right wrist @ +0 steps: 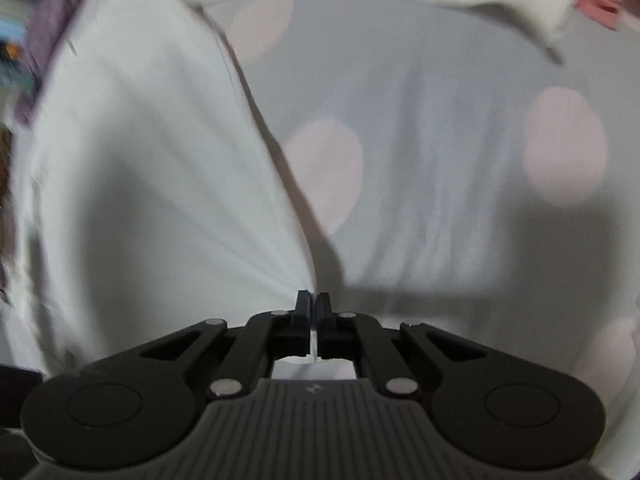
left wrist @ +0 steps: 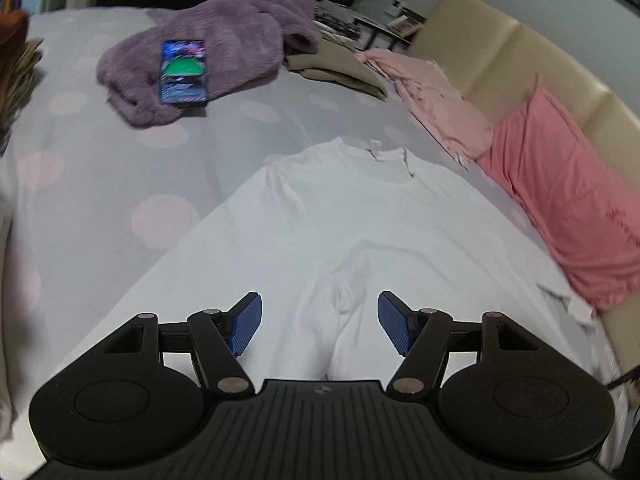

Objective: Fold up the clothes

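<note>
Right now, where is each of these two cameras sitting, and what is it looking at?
Left wrist: on the left gripper, open above the white shirt, looking across the bed toward the purple fleece.
Right wrist: on the right gripper, shut on the shirt's edge, close to the bedsheet.
Shared: shirt, dotted sheet.

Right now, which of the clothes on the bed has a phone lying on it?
The fluffy purple garment at the far side of the bed; the phone rests on top of it. The white shirt, olive piece and pink clothes carry nothing.
</note>
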A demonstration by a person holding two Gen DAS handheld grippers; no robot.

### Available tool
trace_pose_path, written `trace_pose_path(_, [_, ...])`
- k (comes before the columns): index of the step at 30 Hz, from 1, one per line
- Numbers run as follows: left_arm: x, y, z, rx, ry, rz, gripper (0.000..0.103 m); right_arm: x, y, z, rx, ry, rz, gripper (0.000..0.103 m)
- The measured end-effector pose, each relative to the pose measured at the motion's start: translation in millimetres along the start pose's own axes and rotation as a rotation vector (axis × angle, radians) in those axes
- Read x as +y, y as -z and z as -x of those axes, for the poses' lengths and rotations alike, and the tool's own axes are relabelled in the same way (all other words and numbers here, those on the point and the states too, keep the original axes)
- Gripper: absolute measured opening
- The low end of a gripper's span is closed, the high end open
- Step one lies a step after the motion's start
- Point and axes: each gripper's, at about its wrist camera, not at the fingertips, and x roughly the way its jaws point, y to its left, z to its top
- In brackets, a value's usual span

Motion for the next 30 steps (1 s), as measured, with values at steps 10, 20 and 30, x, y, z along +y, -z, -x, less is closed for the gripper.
trace_pose_path(10, [34.7, 17.1, 42.6, -0.023, -0.124, 0.054, 0.063, 64.3, -35.5, -10.2, 0.255, 0.423, 0.301, 0.020])
trace_pose_path(20, [53.1, 37.3, 48.0, -0.038, -0.113, 0.153, 0.063, -21.6, -104.6, 92.3, -0.519, 0.575, -0.209, 0.037])
trace_pose_path(30, [31.3, 35.7, 28.4, 0.038, -0.054, 0.067, 0.063, -76.4, -142.9, 72.9, -0.697, 0.505, -0.332, 0.036])
